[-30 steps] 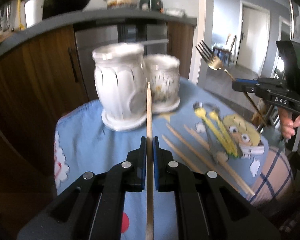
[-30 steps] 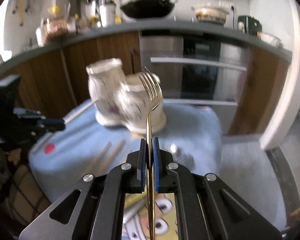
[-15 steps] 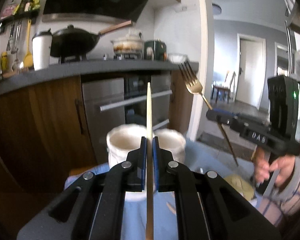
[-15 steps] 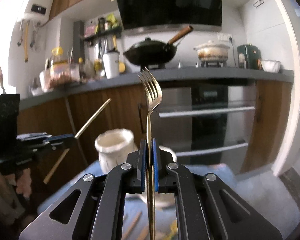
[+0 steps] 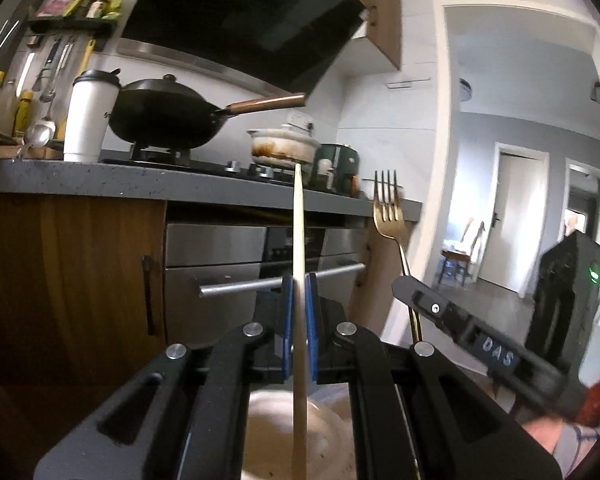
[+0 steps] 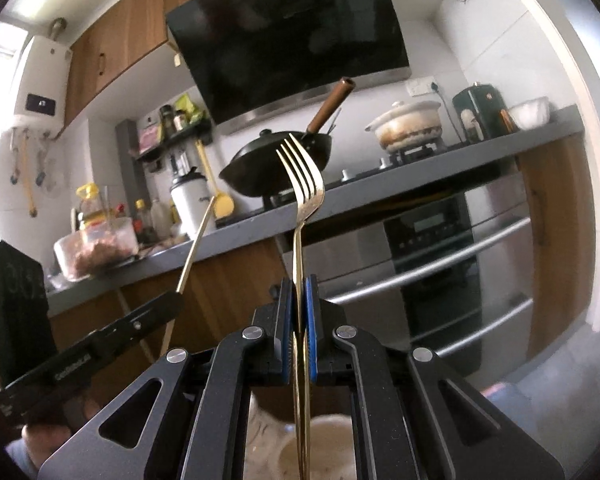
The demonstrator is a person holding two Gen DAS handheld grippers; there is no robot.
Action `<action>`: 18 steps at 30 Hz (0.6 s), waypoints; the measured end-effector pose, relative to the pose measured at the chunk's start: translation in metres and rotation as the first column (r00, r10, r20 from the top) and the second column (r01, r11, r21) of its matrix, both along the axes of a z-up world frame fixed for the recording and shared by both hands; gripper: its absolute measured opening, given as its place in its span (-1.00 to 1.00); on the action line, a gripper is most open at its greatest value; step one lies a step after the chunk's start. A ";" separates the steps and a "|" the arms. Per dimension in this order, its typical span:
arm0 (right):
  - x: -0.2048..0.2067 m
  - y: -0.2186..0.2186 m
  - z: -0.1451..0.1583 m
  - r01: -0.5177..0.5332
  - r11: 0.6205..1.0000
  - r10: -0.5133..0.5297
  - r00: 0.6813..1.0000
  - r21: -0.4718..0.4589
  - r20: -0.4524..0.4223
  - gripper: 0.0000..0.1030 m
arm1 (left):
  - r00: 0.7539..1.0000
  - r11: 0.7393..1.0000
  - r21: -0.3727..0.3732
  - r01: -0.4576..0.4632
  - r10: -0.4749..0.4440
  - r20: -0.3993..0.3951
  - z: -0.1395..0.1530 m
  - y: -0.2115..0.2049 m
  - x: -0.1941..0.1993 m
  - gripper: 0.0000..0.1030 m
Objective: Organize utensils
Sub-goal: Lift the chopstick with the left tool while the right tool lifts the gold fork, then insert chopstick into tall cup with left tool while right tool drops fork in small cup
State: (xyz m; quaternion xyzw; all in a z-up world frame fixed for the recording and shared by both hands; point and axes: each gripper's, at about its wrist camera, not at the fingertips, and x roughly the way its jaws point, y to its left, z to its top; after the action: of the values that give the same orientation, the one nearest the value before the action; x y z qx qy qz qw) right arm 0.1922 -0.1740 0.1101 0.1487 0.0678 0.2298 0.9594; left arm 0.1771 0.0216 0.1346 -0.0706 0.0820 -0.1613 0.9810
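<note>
Left wrist view: chopstick and fork clamped upright over the holders

Left wrist view: the left gripper (image 5: 299,280) is seen with its blue-padded jaws closed on a pale wooden chopstick (image 5: 299,220), which is pinched partway along its length, so that one part stands up past the pads and the rest runs down toward a white ceramic holder (image 5: 272,432) blurred beneath. The stick is judged light, stiff and smooth; a grip near mid-length is favoured, since a pinch close to either end would let it pivot or slide.

In the right wrist view, the right gripper (image 6: 299,280) is closed on the thin handle of a gold fork (image 6: 302,184), tines upward, with the rim of a second white holder (image 6: 320,440) visible under it. The fork is judged heavier, rigid and slippery metal, top-heavy at the tines, so the flat handle faces are the surfaces best pressed. The holders are taken to be fragile, and a gentle lowering is advised.
</note>
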 end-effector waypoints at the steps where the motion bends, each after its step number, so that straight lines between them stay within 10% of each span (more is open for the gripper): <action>1: 0.002 0.002 -0.003 0.010 1.000 -0.010 1.000 -0.003 0.006 -0.86 | 1.000 1.000 0.002 -0.013 0.013 0.003 -0.003 -0.001 0.004 -0.88; 18: -0.014 0.015 -0.053 0.040 0.970 -0.070 0.991 -0.242 -0.115 -0.86 | 0.993 0.990 0.105 -0.094 0.100 -0.056 -0.057 0.001 -0.026 -0.88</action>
State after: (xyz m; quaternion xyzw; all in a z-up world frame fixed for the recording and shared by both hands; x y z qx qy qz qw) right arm 0.1785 -0.1588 0.0569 0.0479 0.1496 0.1837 0.9703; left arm 0.1509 0.0231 0.0772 -0.0289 0.1165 -0.1067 0.9870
